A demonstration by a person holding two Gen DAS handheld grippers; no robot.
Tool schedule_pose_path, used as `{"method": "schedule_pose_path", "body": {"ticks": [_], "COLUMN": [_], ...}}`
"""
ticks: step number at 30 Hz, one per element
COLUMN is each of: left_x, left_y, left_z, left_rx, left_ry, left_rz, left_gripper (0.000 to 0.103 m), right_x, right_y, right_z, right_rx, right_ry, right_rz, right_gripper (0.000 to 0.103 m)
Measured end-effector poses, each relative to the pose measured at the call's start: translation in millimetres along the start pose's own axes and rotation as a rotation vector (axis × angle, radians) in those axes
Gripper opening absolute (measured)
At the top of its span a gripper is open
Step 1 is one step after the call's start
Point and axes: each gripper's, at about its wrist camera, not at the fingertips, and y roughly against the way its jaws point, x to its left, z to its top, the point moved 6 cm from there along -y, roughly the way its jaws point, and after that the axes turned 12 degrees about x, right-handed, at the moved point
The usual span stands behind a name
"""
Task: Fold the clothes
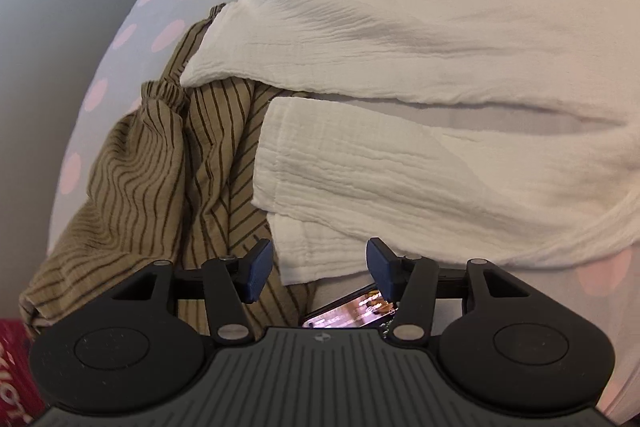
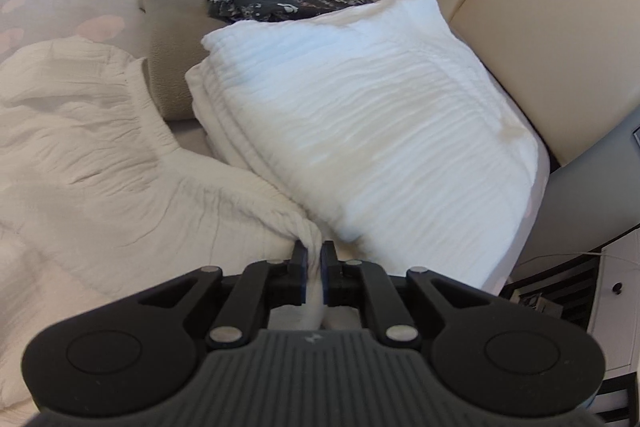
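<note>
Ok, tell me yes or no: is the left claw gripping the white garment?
No. The left claw stands open over the white garment, and its pads touch no cloth.

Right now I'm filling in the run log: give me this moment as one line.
left gripper: open, over cream garment hem | right gripper: shut on cream garment waistband | striped garment: unfolded | folded white stack: beside
</note>
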Motion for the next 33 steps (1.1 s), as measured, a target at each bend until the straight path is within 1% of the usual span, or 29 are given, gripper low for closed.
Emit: {"method": "schedule_pose_path", "body": {"ticks": [4, 7, 10, 11, 12, 14, 15, 16, 17, 19, 23, 28, 33], "left_x": [8, 7, 7, 6, 6, 6, 6, 5, 5, 7, 21, 32, 30], "left_y": [-8, -19, -26, -28, -29, -32, -33, -32, -30, -19, 11, 26, 32], "left_z": [11, 16, 19, 20, 21, 22, 23, 24, 25, 28, 41, 60, 90], "left_rx": [0.027, 0.077, 0.096, 0.102, 0.108, 0.12, 0.125, 0.123, 0.116, 0.084, -0.03, -0.106, -0.174], "left_ry": [0.134, 0.194, 0.244, 0.257, 0.27, 0.296, 0.306, 0.303, 0.3, 0.315, 0.375, 0.424, 0.453], "left_rz": [-0.094, -0.124, -0.152, -0.165, -0.179, -0.206, -0.217, -0.217, -0.221, -0.247, -0.333, -0.386, -0.385], "left_gripper": [0.05, 0.05, 0.05, 0.048, 0.044, 0.019, 0.016, 0.006, 0.0, 0.0, 0.0, 0.0, 0.0], "right_x": [5, 6, 7, 7, 7, 8, 9, 9, 9, 9, 9, 8, 9], "right_y": [1, 2, 0, 0, -1, -3, -4, -4, -5, -5, -5, -9, -11], "right_z": [-3, -2, -3, -3, -3, -2, -2, -1, -1, 0, 1, 2, 3], "right_rx": [-0.001, -0.012, -0.018, -0.019, -0.018, -0.014, -0.013, -0.012, -0.011, -0.01, -0.014, -0.004, -0.002], "right_ry": [-0.006, -0.003, 0.006, 0.009, 0.011, 0.013, 0.013, 0.012, 0.011, 0.007, -0.004, -0.018, -0.015], "right_rz": [0.015, 0.013, 0.006, 0.004, 0.003, 0.002, 0.002, 0.002, 0.002, 0.0, -0.007, -0.01, -0.019], "right_gripper": [0.009, 0.009, 0.009, 0.009, 0.009, 0.009, 0.009, 0.009, 0.009, 0.008, 0.008, 0.008, 0.008]}}
